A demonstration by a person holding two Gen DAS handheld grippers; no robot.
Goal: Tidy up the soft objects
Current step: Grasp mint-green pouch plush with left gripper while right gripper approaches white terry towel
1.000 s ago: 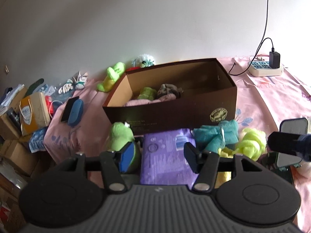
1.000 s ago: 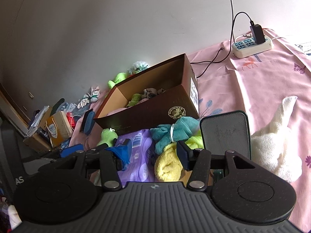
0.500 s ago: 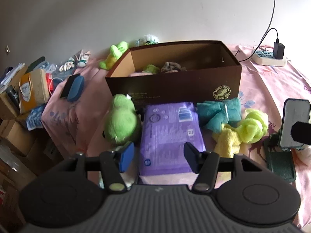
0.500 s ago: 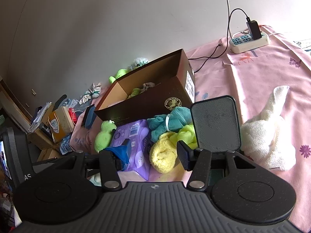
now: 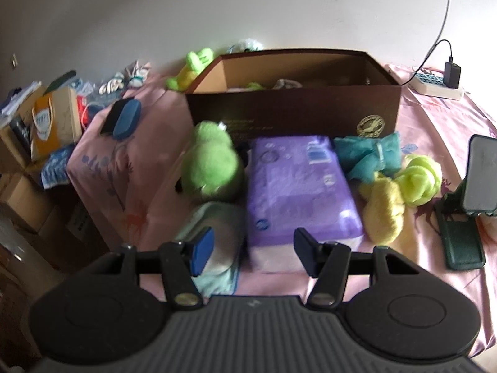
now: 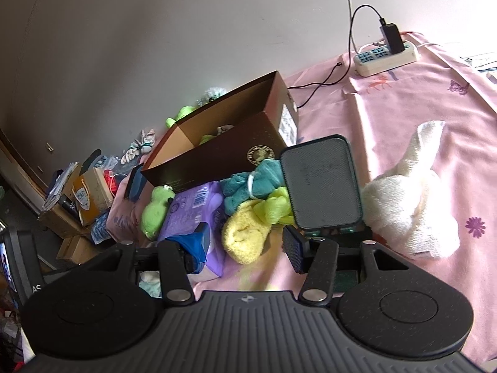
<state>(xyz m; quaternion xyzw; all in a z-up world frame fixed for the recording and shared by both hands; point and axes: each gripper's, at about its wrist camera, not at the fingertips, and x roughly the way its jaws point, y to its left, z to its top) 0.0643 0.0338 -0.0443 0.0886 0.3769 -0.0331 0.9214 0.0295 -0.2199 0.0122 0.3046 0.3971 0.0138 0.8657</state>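
A brown cardboard box [image 5: 295, 115] stands on the pink cloth with a few soft items inside. In front of it lie a green plush toy [image 5: 211, 168], a purple soft pack [image 5: 298, 186], a teal towel [image 5: 369, 155], a lime cloth [image 5: 422, 180] and a yellow towel [image 5: 385, 214]. A pale teal-grey cloth [image 5: 214, 242] lies by my left gripper [image 5: 253, 248], which is open and empty above the pack's near end. My right gripper [image 6: 245, 245] is open and empty just in front of the yellow towel [image 6: 245, 236]. A cream towel [image 6: 413, 192] lies to its right.
A phone on a dark stand [image 6: 321, 183] sits right of the pile, close to my right gripper. A power strip with a charger [image 6: 388, 56] lies at the back right. The table's left edge drops to boxes and clutter [image 5: 37, 130]. A blue case [image 5: 124, 119] lies left of the box.
Both grippers have pulled back and up from the box; the pile in front of it now shows in full. The pale cloth by my left gripper has come into view.
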